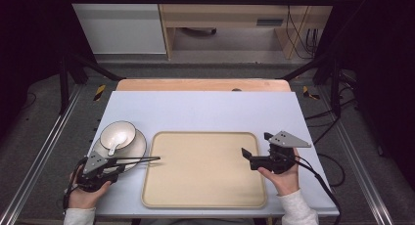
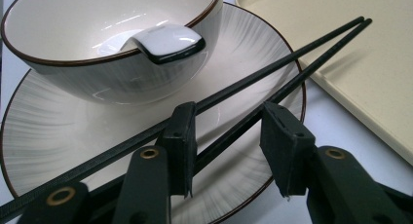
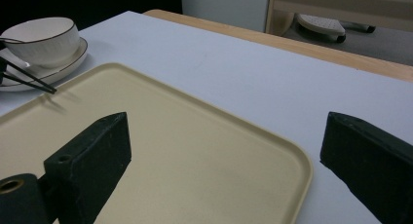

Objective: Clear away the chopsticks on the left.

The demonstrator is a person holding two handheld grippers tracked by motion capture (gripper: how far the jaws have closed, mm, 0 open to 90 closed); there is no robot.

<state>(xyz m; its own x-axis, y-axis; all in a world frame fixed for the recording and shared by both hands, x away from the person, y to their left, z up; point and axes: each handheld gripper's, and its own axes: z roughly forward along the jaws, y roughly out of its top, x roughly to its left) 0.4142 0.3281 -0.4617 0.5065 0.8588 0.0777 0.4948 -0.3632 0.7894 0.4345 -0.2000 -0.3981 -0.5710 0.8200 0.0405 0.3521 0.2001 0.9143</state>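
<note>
Chopsticks [image 2: 272, 68] between left gripper [image 2: 234, 136] pads

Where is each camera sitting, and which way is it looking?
High view: above the person's side, looking forward and down at the tray; both hands and forearms show.
Left gripper view: on the left gripper, looking along its jaws at chopsticks, bowl and plate.
Right gripper view: on the right gripper, looking across the tray; its jaws show.
All three share the tray, bowl and chopsticks.

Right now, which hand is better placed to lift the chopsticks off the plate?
The left. Its gripper already has the chopsticks between its jaws over the plate, while the right gripper sits open across the tray.
</note>
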